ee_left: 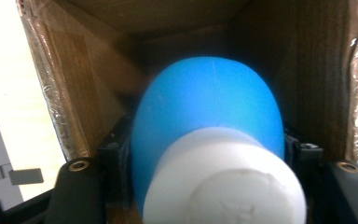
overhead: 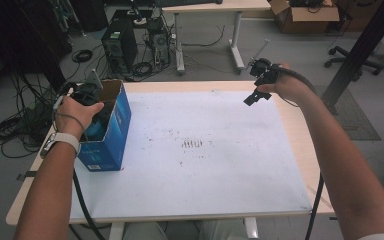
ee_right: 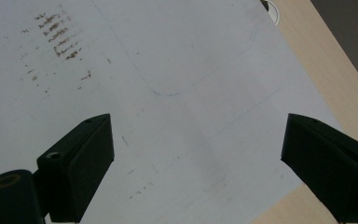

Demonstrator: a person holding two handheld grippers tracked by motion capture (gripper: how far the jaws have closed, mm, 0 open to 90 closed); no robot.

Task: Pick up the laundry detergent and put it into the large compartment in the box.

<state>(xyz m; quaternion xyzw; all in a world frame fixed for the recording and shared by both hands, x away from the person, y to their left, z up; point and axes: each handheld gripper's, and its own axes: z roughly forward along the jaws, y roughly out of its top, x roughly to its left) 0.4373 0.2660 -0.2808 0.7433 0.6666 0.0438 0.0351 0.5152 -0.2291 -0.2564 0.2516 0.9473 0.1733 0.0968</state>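
A workshop floor strewn with cables and computer towers lies behind a pale bench (overhead: 300, 145) covered by a scuffed white sheet (overhead: 205, 155). At the left of the high view stands an open blue carton (overhead: 111, 131), and the left tool (overhead: 86, 95) reaches down into its mouth. In the left gripper view a blue bottle (ee_left: 209, 107) with a white cap (ee_left: 223, 182) sits between the black jaws, cap toward the camera and long axis running straight away into the cardboard-brown interior. The pads look to be touching its flanks on both sides, a narrow clamp that may be easing. The left hand is the nearer one by far. The right tool (overhead: 258, 89) hovers over the bench's upper right corner, jaws wide apart and empty, well apart from the carton.
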